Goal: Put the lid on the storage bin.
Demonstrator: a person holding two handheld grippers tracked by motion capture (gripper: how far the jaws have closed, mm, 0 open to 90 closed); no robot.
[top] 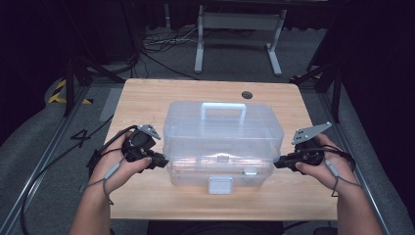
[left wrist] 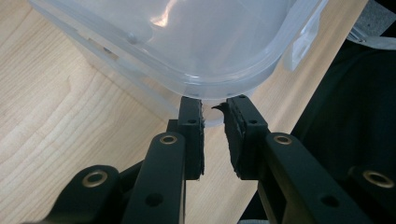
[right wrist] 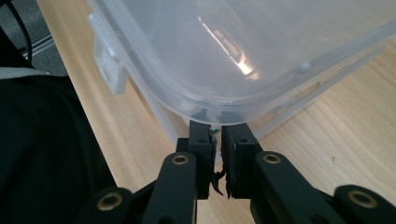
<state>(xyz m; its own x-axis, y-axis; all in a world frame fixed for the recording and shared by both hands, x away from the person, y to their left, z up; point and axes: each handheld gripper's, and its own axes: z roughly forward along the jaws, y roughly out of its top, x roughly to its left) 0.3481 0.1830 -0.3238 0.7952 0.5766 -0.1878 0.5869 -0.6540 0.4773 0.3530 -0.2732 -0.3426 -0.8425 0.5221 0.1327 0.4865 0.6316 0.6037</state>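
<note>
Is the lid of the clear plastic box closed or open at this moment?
Closed, it seems: the lid sits level on the box, with its front latch hanging down. Whether the latch is locked cannot be told.

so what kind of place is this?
Probably a lab or recording workspace, not a home: a bare wooden table, loose cables on grey carpet, a metal stand frame behind, dark surroundings.
</note>
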